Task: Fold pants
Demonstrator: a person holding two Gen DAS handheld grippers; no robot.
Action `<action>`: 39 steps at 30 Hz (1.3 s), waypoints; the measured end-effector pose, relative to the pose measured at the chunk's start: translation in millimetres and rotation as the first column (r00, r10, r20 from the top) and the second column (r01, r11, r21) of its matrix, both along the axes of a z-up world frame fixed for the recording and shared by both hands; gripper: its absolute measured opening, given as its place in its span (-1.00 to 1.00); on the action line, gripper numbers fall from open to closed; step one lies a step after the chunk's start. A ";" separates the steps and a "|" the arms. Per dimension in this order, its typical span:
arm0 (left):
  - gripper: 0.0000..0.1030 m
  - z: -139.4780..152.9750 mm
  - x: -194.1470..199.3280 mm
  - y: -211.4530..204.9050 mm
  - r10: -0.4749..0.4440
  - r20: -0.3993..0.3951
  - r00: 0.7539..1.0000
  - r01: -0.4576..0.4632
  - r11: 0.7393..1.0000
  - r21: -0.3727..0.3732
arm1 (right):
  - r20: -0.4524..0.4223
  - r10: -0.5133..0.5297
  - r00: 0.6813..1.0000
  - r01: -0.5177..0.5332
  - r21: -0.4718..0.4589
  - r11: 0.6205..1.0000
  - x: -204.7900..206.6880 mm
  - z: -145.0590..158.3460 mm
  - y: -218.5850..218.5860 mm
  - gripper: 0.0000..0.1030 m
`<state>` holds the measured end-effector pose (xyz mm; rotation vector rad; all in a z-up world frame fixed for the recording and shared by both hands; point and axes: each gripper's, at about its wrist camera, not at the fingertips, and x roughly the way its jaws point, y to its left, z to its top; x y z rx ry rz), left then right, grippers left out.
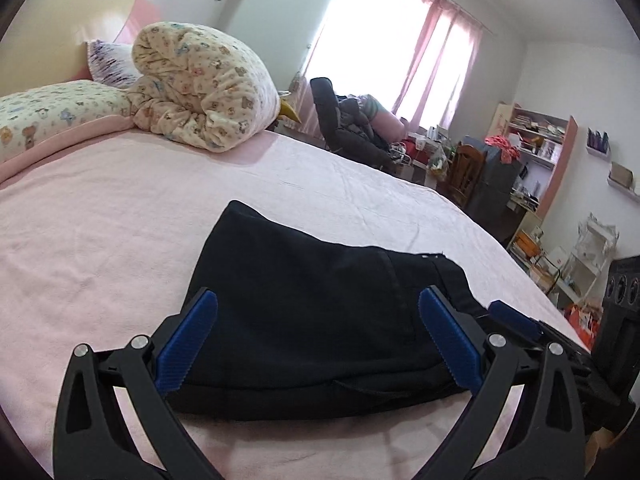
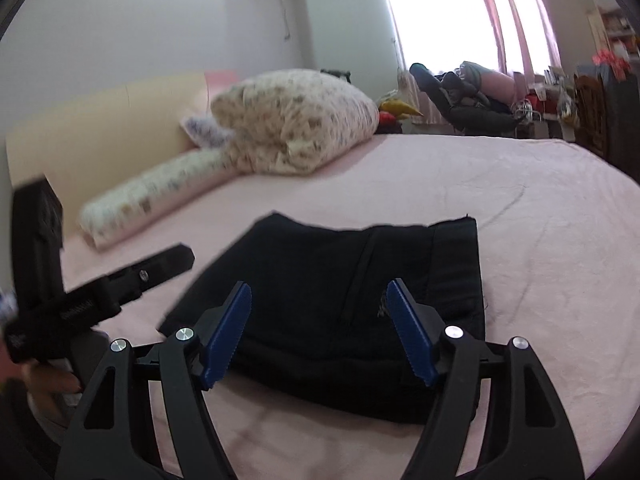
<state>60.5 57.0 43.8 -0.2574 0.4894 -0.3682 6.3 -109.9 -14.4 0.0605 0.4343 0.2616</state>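
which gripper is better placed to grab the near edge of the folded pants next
Left, narrowly. The left gripper spans the black pants with jaws wide open. The right gripper is open too, but narrower.

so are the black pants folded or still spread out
Folded: the black fabric pants lie as one compact, layered rectangle on the pink bedsheet, no legs trailing out.

The folded black fabric pants (image 1: 312,320) lie on the pink-sheeted bed (image 1: 100,220), low in the frame's centre. Behind them, upper left, the rolled bear-print quilt (image 1: 200,84) rests on a long pillow (image 1: 52,116). Cluttered wooden shelves (image 1: 536,140) stand at right.
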 end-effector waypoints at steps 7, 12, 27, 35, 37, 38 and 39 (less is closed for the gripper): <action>0.96 -13.1 6.7 -20.5 -0.089 -0.031 0.996 0.091 0.993 0.076 | -0.080 -0.067 0.995 0.066 -0.016 0.998 10.9 -14.6 -1.3 0.40; 0.96 -28.4 16.1 -34.4 -0.092 -0.114 0.989 0.107 0.984 0.141 | -0.135 -0.110 0.985 0.101 -0.074 0.992 17.9 -24.9 0.2 0.40; 0.96 -50.4 19.9 -43.6 -0.048 -0.187 0.981 0.101 0.953 0.286 | -0.243 -0.144 0.959 0.112 -0.142 0.983 29.3 -52.7 -0.1 0.38; 0.96 -38.9 8.4 -43.8 0.040 -0.098 0.994 0.004 0.911 0.413 | -0.129 -0.167 0.977 0.149 -0.133 0.980 11.6 -28.6 -5.7 0.39; 0.96 -36.9 6.8 -45.0 0.059 -0.080 0.995 -0.018 0.898 0.439 | -0.089 -0.200 0.976 0.185 -0.154 0.971 6.8 -21.0 -9.9 0.39; 0.96 -38.2 8.0 -45.0 0.063 -0.085 0.994 -0.019 0.894 0.447 | -0.082 -0.221 0.972 0.205 -0.170 0.964 6.8 -19.7 -11.7 0.39; 0.97 -40.0 9.5 -45.5 0.064 -0.097 0.993 -0.014 0.895 0.446 | -0.096 -0.237 0.967 0.216 -0.186 0.959 9.7 -21.4 -13.5 0.39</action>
